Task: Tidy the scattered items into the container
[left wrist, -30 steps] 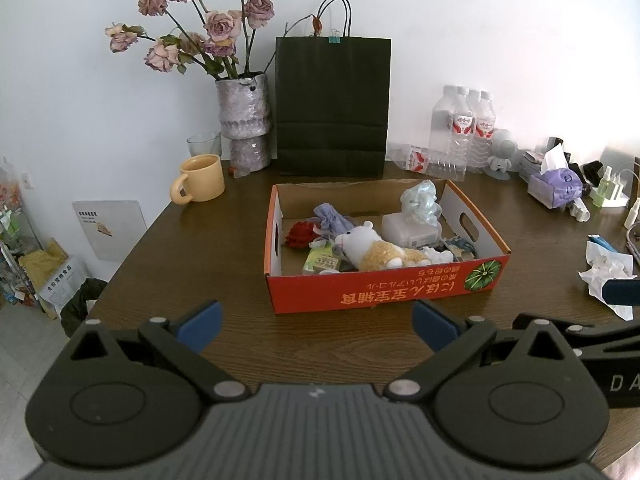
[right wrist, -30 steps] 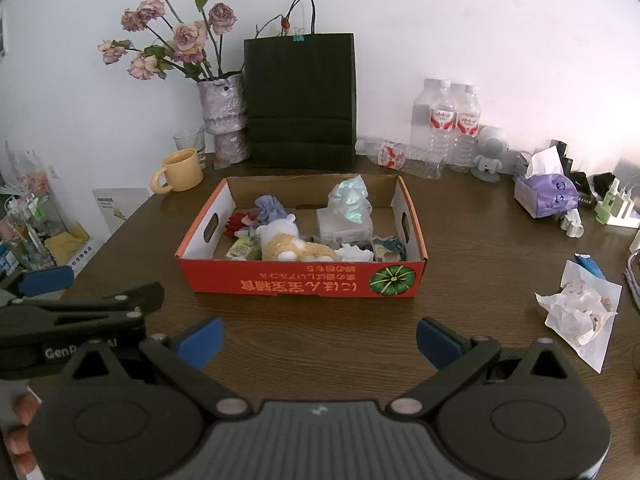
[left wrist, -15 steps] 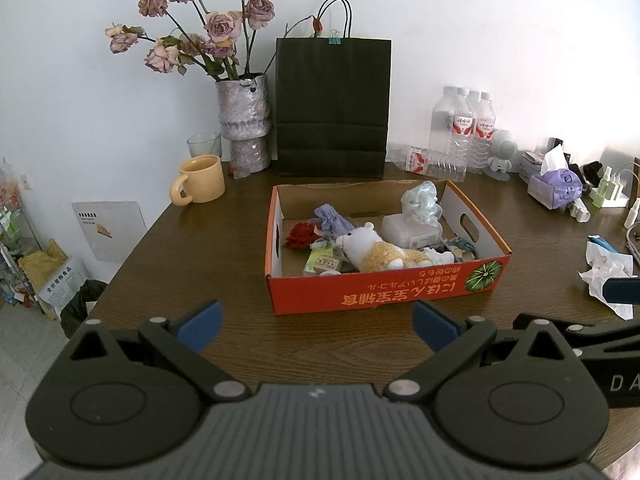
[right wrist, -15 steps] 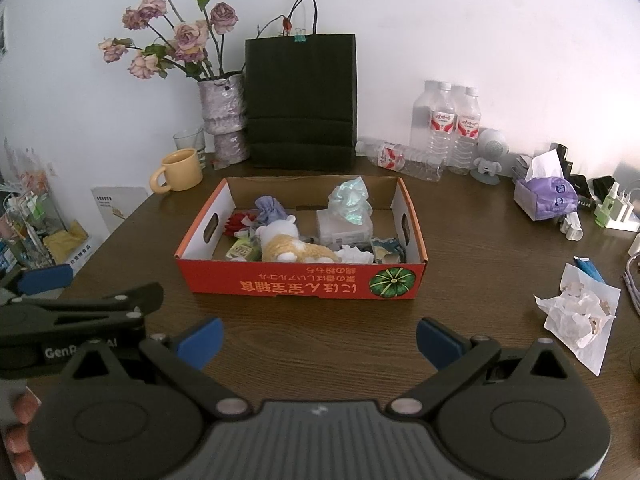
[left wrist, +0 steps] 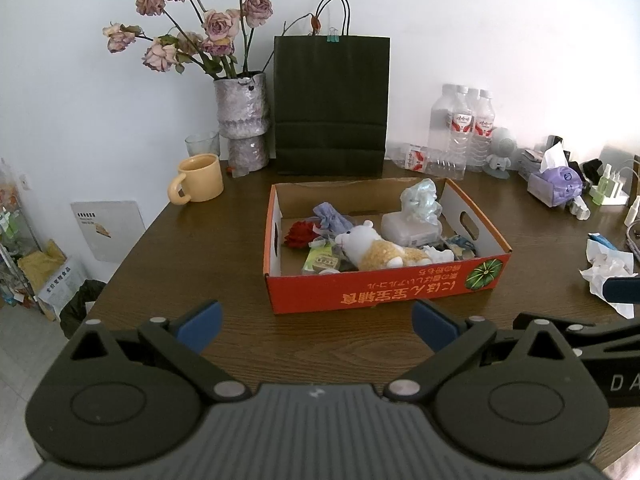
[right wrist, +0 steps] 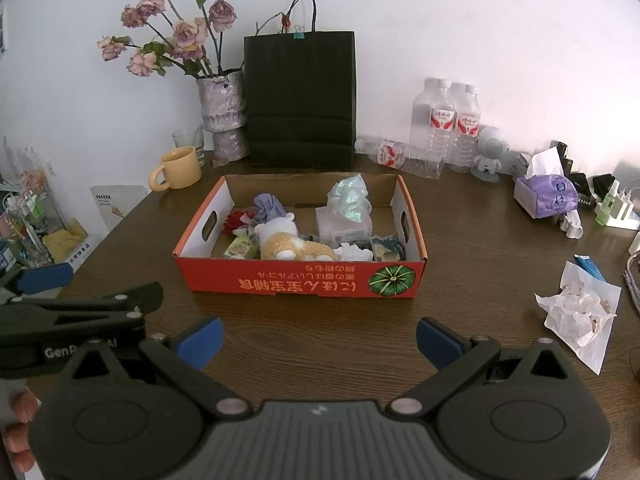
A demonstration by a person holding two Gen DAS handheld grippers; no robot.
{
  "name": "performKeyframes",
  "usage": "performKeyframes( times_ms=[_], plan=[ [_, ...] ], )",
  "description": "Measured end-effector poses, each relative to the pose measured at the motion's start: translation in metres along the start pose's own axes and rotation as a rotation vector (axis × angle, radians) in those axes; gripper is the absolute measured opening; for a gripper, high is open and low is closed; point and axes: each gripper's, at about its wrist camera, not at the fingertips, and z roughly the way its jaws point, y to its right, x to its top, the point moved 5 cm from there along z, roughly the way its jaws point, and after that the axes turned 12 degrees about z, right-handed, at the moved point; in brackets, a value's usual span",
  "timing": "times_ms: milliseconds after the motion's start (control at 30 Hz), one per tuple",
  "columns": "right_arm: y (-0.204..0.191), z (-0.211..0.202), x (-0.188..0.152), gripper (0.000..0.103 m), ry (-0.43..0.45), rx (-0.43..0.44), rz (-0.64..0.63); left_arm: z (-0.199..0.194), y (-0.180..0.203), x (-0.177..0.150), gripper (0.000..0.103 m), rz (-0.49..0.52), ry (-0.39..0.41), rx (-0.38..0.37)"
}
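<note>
Both tongs hang released and empty; the crumpled white paper wrapper [right wrist: 576, 312] lies on the brown wooden surface [right wrist: 320, 332] at the right wrist frame's right edge, nearer the right tongs [right wrist: 319, 338] than the left tongs [left wrist: 316, 322], well apart from the orange cardboard box [right wrist: 300, 280].

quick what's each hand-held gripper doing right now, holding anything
Left hand-held gripper: open, holding nothing.
Right hand-held gripper: open, holding nothing.

You see a brown wood table [left wrist: 224, 240] pushed against a plain white wall [left wrist: 480, 20]. The wall glows brighter on the right. Down on the left, the floor [left wrist: 16, 344] has pale tiles and a wire shelf [left wrist: 16, 248].
</note>
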Motion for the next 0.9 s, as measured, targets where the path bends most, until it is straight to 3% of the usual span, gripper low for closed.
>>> performKeyframes(
  times_ms=[900],
  plan=[
    [0.0037, 0.0023, -0.0003, 0.103, 0.000, -0.004, -0.001, 0.0027, 0.0010, -0.0010, 0.103, 0.001, -0.004, -0.006]
  ],
)
